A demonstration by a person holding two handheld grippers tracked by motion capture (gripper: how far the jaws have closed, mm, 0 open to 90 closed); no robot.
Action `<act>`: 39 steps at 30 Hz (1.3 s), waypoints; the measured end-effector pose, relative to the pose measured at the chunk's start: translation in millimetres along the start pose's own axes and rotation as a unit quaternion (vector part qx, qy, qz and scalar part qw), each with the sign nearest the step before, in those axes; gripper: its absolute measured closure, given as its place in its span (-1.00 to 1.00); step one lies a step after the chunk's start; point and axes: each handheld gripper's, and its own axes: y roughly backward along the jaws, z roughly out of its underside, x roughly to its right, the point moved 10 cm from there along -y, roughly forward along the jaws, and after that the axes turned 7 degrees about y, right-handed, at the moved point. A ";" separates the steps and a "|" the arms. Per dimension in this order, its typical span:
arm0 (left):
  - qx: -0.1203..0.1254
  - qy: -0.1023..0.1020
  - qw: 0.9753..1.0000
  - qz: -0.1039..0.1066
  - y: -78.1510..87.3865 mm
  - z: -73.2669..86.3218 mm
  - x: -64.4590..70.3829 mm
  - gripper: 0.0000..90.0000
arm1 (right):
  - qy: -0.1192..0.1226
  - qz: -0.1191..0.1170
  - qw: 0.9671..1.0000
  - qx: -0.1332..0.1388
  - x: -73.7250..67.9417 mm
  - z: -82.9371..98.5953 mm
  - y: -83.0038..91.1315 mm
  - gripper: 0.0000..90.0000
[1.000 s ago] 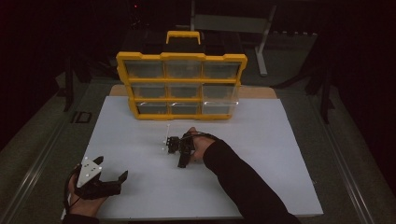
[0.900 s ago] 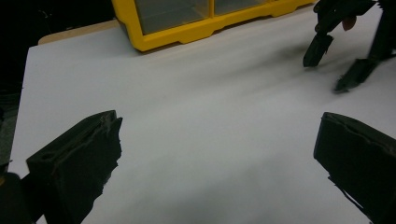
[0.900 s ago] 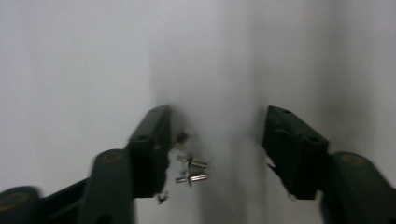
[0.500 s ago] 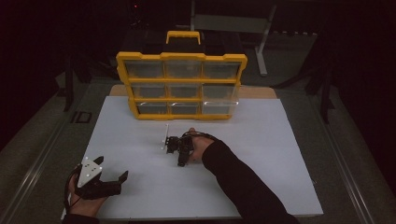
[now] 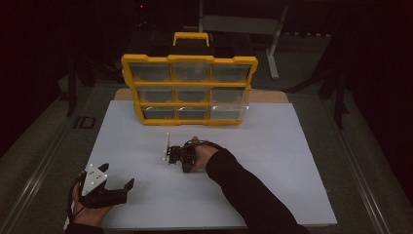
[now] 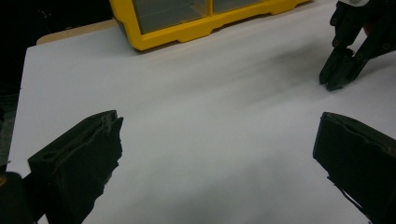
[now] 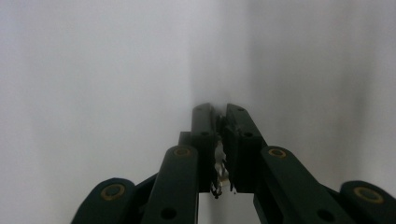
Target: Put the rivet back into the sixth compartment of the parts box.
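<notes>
Bench (image 5: 292,146) in the high view carries a white sheet; yellow organizer (image 5: 190,90) stands at its far edge. Right tool (image 5: 176,155) rests mid-sheet, tip down. Left tool (image 6: 215,154), in its own view, hangs wide apart near the front-left corner. Right tool view shows jaws together on a small pale item (image 7: 219,156), identity unclear; lift straight up, keeping firm pressure. Room is dark.

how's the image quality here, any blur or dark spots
High view: dim, the surroundings nearly black, with the white board and yellow organizer the brightest parts. Left gripper view: evenly lit, the near open tongs soft, a faint shadow beside the other gripper. Right gripper view: the shut tongs sharp against a blurred white surface with grey shadow bands.
</notes>
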 end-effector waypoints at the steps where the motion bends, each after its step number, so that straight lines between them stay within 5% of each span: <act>1: 0.000 0.000 1.000 0.000 0.1 0.1 -0.3 -0.96 | 0.003 0.001 1.000 0.005 0.7 -2.4 0.7 0.83; 22: 0.001 0.001 1.000 0.001 0.1 -0.3 0.2 -0.96 | -0.023 0.024 0.997 0.074 33.0 -11.4 71.5 0.83; 39: 0.002 0.001 1.000 0.003 -0.2 -0.5 0.7 -0.96 | -0.051 0.069 0.990 0.111 65.8 -8.2 137.1 0.83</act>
